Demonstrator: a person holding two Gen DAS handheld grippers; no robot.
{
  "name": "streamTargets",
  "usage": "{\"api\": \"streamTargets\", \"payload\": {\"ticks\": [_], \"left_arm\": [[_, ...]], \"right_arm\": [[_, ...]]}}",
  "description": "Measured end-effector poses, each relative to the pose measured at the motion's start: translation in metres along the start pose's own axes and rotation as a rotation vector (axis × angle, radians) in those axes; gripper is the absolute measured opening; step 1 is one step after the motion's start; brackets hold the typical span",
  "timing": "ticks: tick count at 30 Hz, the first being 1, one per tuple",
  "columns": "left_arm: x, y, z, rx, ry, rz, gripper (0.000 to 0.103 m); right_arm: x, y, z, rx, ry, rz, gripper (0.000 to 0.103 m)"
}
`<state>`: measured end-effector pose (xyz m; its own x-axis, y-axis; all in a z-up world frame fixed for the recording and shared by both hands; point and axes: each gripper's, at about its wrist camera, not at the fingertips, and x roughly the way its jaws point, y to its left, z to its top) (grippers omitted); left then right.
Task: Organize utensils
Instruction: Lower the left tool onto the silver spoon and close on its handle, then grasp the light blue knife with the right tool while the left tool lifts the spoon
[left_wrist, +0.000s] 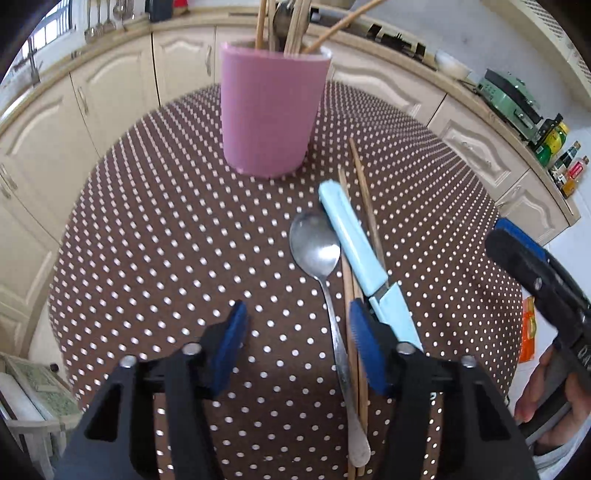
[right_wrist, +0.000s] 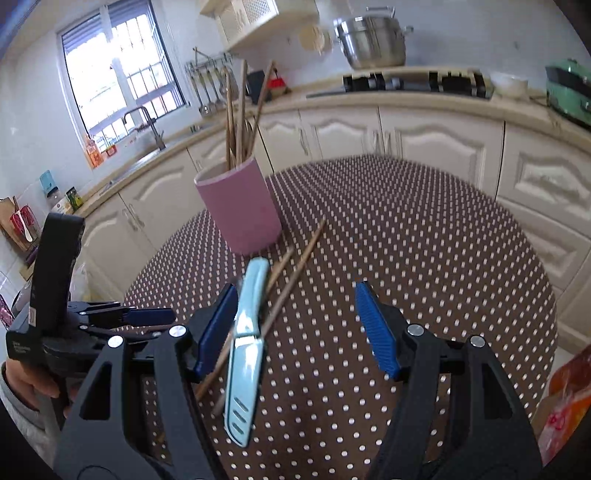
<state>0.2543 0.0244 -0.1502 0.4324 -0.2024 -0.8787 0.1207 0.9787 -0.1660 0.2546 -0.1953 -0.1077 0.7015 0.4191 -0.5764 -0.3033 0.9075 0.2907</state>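
Polka-dot tabletop (left_wrist: 147, 258): pink holder (left_wrist: 271, 110) already stocked with chopsticks. Still loose beside it: spoon (left_wrist: 317, 251), sheathed blue knife (left_wrist: 354, 251), chopstick pair (left_wrist: 364, 192). Left gripper (left_wrist: 297, 343) and right gripper (right_wrist: 301, 325) fingers spread, empty.

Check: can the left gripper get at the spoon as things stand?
Probably yes. The left gripper is open above the spoon, whose handle runs between its fingers with nothing on top. The chopsticks lie tight against the handle, so they may get pinched too.
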Motion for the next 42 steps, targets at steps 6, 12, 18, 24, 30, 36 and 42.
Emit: {"api": "streamTargets", "payload": {"ticks": [6,12,18,24,30,36,42], "left_arm": [[0.013,-0.013,0.001,0.019,0.017,0.042,0.044],[0.025,-0.035,0.006,0.080,0.026,0.131,0.043],[0.035,-0.049,0.011,0.096,0.011,0.174,0.014],[0.029,-0.037,0.011,0.024,-0.017,0.117,0.003],[0.015,-0.017,0.002,-0.033,-0.046,0.085,0.003],[-0.007,0.000,-0.002,-0.068,-0.101,0.070,0.003],[-0.027,0.027,-0.004,-0.094,-0.133,0.052,0.003]], "right_arm": [[0.006,-0.006,-0.009,0.003,0.037,0.003,0.066],[0.009,-0.008,-0.008,0.009,0.052,0.006,0.066],[0.015,-0.004,-0.007,-0.007,0.091,0.009,0.066],[0.027,0.010,-0.001,-0.050,0.139,0.005,0.066],[0.049,0.039,0.004,-0.144,0.204,0.014,0.066],[0.074,0.066,0.010,-0.245,0.263,-0.018,0.066],[0.102,0.073,0.014,-0.267,0.350,-0.037,0.047]]}}
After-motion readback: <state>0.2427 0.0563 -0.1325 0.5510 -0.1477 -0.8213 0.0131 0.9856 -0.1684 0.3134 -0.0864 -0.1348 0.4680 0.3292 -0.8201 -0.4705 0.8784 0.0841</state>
